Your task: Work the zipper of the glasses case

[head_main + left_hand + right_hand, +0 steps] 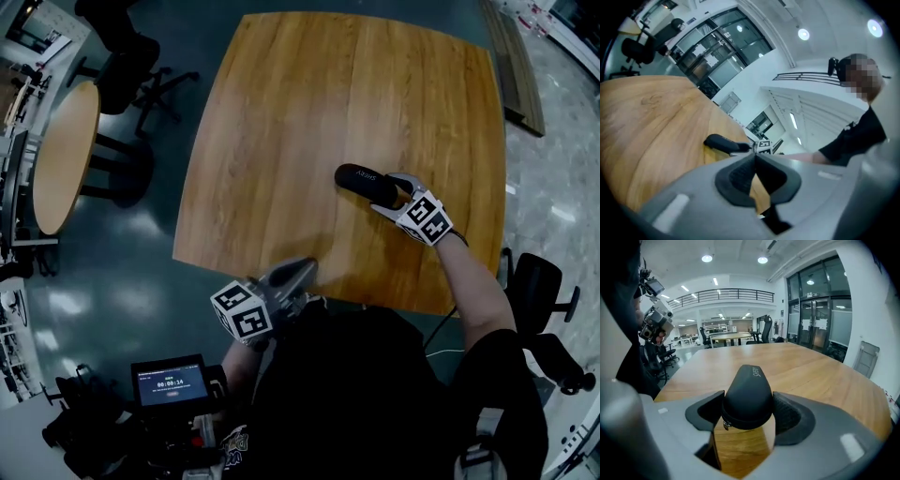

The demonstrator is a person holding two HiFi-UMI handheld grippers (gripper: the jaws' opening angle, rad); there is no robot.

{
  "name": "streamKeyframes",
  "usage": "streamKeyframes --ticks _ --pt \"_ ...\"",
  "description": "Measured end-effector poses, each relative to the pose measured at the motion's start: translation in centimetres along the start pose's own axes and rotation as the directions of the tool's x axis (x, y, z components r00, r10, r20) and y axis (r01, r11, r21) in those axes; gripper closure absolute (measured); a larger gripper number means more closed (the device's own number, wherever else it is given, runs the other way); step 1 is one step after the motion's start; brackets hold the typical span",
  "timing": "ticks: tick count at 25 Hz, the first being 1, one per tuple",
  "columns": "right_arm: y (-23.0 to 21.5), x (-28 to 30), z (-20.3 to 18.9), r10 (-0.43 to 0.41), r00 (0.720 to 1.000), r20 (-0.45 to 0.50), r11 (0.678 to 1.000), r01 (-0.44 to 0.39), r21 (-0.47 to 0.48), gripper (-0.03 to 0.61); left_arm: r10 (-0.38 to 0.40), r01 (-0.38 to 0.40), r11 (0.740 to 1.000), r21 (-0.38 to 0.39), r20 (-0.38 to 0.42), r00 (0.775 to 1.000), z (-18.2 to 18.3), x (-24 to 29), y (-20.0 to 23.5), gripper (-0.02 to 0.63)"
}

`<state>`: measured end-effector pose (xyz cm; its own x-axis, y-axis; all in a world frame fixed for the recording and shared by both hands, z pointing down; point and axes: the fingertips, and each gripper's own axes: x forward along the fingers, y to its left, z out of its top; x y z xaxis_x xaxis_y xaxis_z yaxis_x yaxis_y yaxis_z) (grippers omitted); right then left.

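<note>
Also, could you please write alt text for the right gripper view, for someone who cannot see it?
The right gripper holds the near end of a black glasses case between its jaws, the case lying on a wooden table with its zipper pull at the lower left. Behind is a bright office hall.

Overhead, two low views, table (309, 103) seemingly shared

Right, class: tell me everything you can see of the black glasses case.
The glasses case is a matt black, rounded oblong shell with pale lettering on top. A zipper runs round its edge, closed as far as can be seen, with a small metal pull at the near end. It lies level, on or just above the wooden table. The right gripper clamps its near end between both fingers.
</note>
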<state>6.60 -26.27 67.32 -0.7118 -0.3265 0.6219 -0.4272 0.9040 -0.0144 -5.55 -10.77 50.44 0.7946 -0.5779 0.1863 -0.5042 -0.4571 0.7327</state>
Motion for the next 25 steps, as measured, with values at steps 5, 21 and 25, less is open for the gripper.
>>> streamKeyframes --ticks 5,21,25 --pt "-1.1 1.0 -2.4 0.077 0.991 -0.108 0.989 -0.090 -0.115 0.258 0.095 -0.092 0.994 -0.066 0.032 0.995 -1.7 -1.6 0.7 0.615" --pt "1.0 -5.7 1.4 -0.097 0.995 -0.015 0.993 0.095 -0.071 0.341 0.030 -0.030 0.998 -0.050 0.009 1.000 -1.1 -3.6 1.6 0.615" --pt "4.9 -13.2 6.1 -0.280 0.920 0.273 0.941 0.207 0.266 0.574 -0.069 0.070 0.996 -0.055 0.011 0.998 -0.7 -2.8 1.9 0.615"
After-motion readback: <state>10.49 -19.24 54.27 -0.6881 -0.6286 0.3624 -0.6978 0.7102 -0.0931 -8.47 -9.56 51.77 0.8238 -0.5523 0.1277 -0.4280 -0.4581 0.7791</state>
